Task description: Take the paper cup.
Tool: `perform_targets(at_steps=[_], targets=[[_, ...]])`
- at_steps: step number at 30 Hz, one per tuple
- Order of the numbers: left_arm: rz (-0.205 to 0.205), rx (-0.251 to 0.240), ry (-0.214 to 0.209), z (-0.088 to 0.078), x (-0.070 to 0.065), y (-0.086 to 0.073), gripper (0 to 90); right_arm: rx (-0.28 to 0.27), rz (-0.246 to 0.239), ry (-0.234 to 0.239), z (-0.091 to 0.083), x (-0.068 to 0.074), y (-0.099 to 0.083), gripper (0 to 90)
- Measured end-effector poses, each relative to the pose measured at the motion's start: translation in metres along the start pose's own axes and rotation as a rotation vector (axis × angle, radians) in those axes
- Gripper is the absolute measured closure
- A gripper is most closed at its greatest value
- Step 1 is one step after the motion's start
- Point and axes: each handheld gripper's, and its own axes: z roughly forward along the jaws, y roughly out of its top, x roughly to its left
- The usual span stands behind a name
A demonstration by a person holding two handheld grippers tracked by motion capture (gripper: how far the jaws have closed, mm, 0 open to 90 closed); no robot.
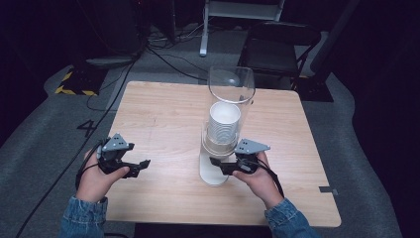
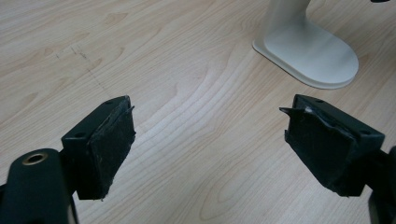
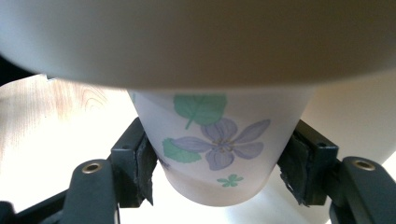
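A cup dispenser stands mid-table: a clear tube (image 1: 231, 87) holding a stack of white paper cups (image 1: 224, 121) over a white base (image 1: 213, 171). In the right gripper view the lowest cup (image 3: 219, 149), printed with a purple flower and green leaves, hangs below the dispenser's white collar (image 3: 196, 37). My right gripper (image 3: 219, 172) has a pad against each side of this cup; in the high view it (image 1: 216, 162) sits at the dispenser's foot. My left gripper (image 1: 141, 166) hovers low over bare wood left of the base, jaws wide apart and empty (image 2: 210, 140).
The wooden table (image 1: 163, 114) is bare around the dispenser, whose base (image 2: 313, 51) lies ahead and right of the left gripper. Beyond the far edge are a dark folding chair (image 1: 277, 47), floor cables (image 1: 163, 54) and yellow-black tape (image 1: 74, 84).
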Motion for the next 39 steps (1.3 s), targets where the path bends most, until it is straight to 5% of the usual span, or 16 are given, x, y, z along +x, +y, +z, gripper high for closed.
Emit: perform_targets(at_steps=[28,39], targets=[[-0.004,0.001,-0.003,0.001,0.001,-0.001,15.5,0.03,0.045,-0.024,-0.005,0.008,0.0,35.7],[-0.012,-0.006,-0.002,0.0,0.001,-0.001,15.5,0.121,0.038,-0.027,0.002,0.006,-0.014,36.2]])
